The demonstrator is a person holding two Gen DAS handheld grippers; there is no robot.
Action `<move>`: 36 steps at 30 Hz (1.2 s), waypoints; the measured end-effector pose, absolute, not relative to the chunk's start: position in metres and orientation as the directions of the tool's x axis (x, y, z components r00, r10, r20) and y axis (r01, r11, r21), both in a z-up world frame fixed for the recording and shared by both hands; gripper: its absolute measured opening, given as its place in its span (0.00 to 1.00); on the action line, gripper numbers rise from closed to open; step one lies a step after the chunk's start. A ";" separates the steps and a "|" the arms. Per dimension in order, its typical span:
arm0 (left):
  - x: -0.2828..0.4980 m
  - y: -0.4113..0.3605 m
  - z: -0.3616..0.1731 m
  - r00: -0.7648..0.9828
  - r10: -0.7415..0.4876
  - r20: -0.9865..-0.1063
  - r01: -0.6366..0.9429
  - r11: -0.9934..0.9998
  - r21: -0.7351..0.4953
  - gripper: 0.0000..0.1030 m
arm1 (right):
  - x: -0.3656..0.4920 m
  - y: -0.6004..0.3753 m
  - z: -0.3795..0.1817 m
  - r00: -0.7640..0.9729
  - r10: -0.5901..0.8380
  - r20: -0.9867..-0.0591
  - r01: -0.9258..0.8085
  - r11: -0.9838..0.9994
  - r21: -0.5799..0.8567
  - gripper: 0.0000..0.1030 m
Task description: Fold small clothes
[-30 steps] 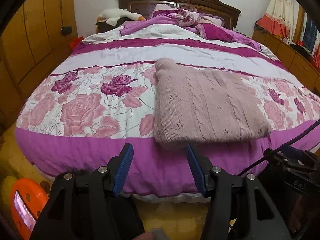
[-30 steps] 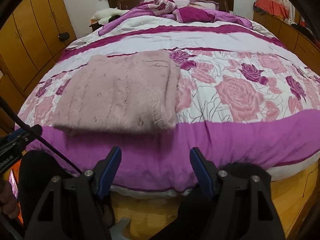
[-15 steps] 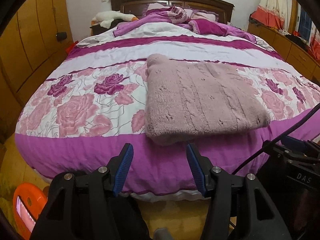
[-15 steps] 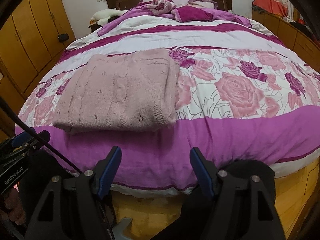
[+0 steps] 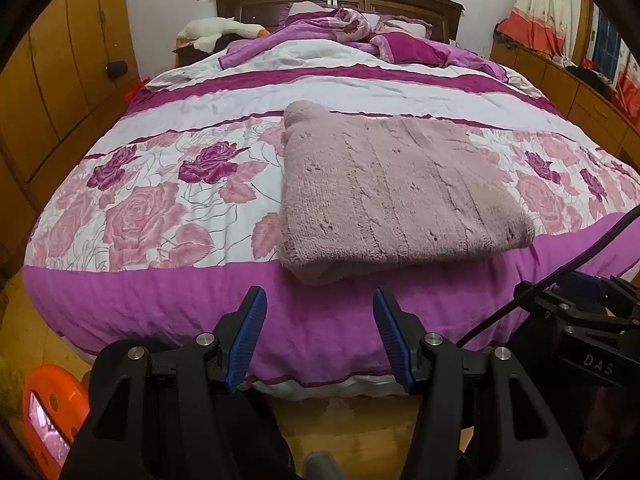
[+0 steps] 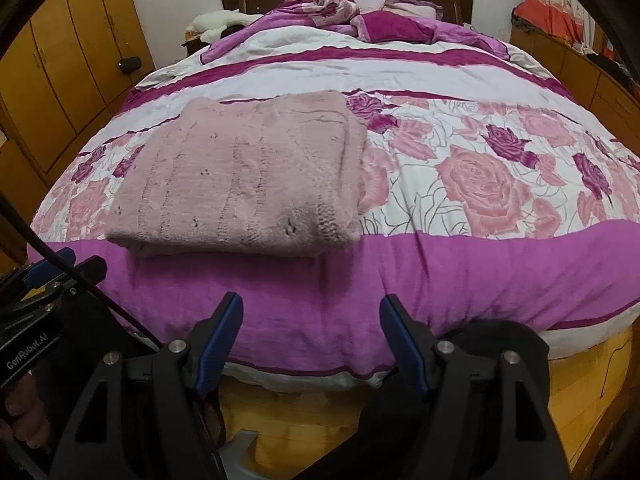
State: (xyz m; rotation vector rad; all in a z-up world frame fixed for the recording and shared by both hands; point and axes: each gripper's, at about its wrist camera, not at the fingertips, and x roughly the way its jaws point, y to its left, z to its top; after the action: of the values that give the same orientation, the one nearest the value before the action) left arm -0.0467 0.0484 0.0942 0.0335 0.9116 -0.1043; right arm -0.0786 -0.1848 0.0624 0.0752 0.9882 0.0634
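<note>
Folded pink sweater [image 5: 396, 196] lies on bed [image 5: 168, 300], both grippers empty

White letters "DAS" stand on the right tool's black body [image 5: 596, 364]; "GenRobot.AI" stands on the left tool's black body [image 6: 26, 354].

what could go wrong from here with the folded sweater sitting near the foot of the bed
1. The pink knit sweater lies with its near edge close to the bed's rounded foot edge; a careless tug might slide it off onto the floor.
2. Both the left gripper and right gripper are open and apart from it; a one-sided grab could undo the fold.
</note>
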 end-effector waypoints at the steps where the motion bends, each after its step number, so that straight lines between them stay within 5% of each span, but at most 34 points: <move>1: -0.046 0.049 0.094 0.606 -0.077 -0.792 0.106 0.994 -0.016 0.32 | -0.079 -0.184 0.062 0.548 0.089 -0.832 -0.022 0.996 0.091 0.72; 36: -0.041 0.049 0.082 0.567 -0.062 -0.822 0.104 0.995 -0.004 0.33 | -0.079 -0.177 0.053 0.517 0.057 -0.854 -0.028 0.998 0.050 0.72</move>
State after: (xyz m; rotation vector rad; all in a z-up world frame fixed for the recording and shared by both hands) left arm -0.0409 0.0493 0.0820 0.0462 0.9636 -0.0976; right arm -0.0789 -0.1770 0.0534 0.0310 1.0265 0.0510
